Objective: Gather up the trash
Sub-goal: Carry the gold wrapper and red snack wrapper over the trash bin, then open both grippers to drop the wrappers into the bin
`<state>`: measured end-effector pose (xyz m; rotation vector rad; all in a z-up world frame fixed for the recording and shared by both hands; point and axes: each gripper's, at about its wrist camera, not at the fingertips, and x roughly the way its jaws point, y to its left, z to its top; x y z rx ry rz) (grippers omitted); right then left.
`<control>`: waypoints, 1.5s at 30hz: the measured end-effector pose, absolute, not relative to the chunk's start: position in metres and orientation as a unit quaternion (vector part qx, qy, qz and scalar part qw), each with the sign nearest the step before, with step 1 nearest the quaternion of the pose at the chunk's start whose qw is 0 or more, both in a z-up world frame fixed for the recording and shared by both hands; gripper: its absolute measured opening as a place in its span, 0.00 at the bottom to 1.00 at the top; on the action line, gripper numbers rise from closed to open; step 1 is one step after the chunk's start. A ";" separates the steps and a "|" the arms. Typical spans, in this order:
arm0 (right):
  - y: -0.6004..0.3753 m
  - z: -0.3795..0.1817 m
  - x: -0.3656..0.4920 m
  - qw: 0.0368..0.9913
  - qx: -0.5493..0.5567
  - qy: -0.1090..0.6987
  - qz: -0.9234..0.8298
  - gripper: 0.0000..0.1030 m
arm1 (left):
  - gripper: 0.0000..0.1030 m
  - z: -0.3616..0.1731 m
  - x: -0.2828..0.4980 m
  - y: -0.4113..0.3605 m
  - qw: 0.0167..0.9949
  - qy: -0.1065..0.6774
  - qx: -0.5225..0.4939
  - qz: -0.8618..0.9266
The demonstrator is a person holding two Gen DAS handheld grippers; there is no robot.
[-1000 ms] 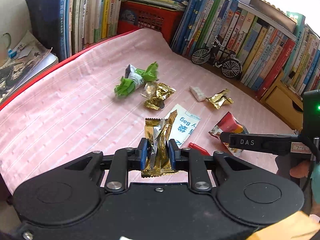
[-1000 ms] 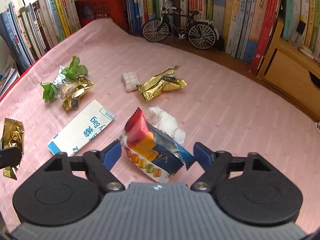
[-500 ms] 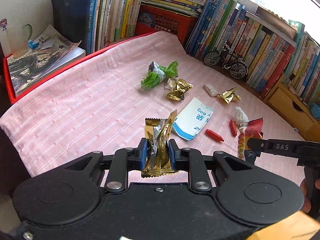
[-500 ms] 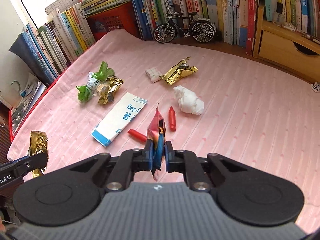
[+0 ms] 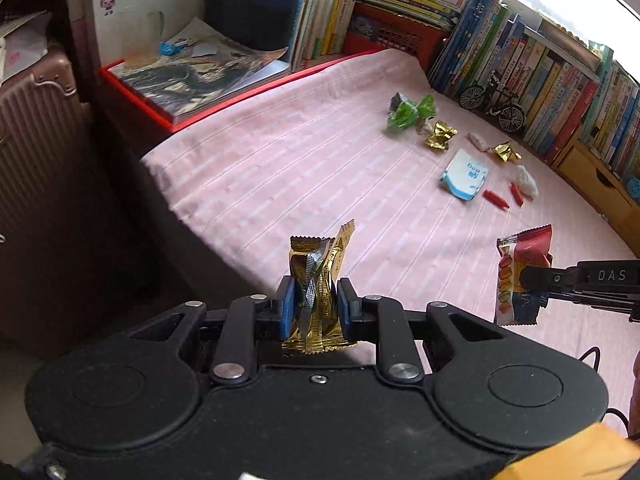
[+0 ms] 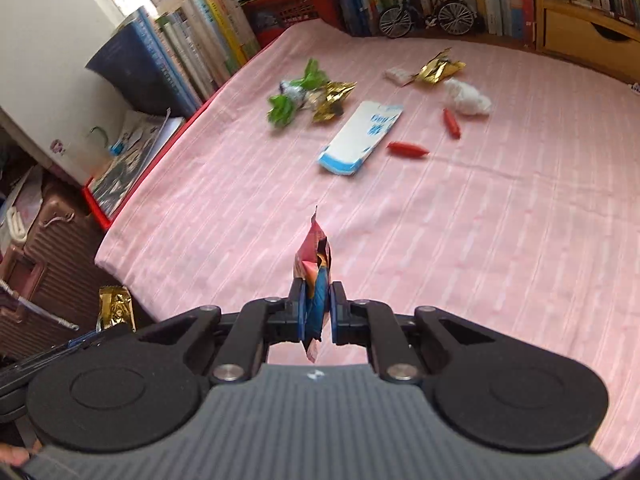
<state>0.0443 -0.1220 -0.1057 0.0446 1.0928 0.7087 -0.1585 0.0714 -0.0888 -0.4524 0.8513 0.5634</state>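
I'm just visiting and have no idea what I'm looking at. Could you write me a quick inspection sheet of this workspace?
Surface: pink striped cloth over a table.
Job's things: green wrapper, two gold wrappers, white-and-blue packet, white tissue, two red pieces lying on it.
Clutter: toy bicycle.
Grippers: left gripper shut on a gold wrapper; right gripper shut on a red snack wrapper.
Cables: black cable beside the left gripper.
Surroundings: books, suitcase.

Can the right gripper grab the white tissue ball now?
Probably not yet. The right gripper is shut on the red snack wrapper, so it has no room, and the white tissue ball lies far off across the pink cloth.
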 end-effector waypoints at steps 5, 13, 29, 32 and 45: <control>-0.097 -0.114 -0.025 0.771 0.000 0.527 0.358 0.15 | 0.20 -0.100 -0.225 0.085 0.833 0.424 -0.223 0.277; -0.061 -0.141 -0.107 0.731 -0.032 0.557 0.393 0.16 | 0.20 -0.137 -0.303 0.099 0.804 0.457 -0.253 0.284; -0.023 -0.211 -0.144 0.692 -0.046 0.620 0.367 0.18 | 0.21 -0.209 -0.334 0.111 0.764 0.505 -0.296 0.271; -0.019 -0.214 -0.145 0.692 -0.049 0.623 0.361 0.20 | 0.23 -0.214 -0.331 0.112 0.764 0.506 -0.299 0.266; -0.012 -0.221 -0.146 0.689 -0.055 0.625 0.362 0.53 | 0.51 -0.213 -0.326 0.106 0.771 0.500 -0.288 0.269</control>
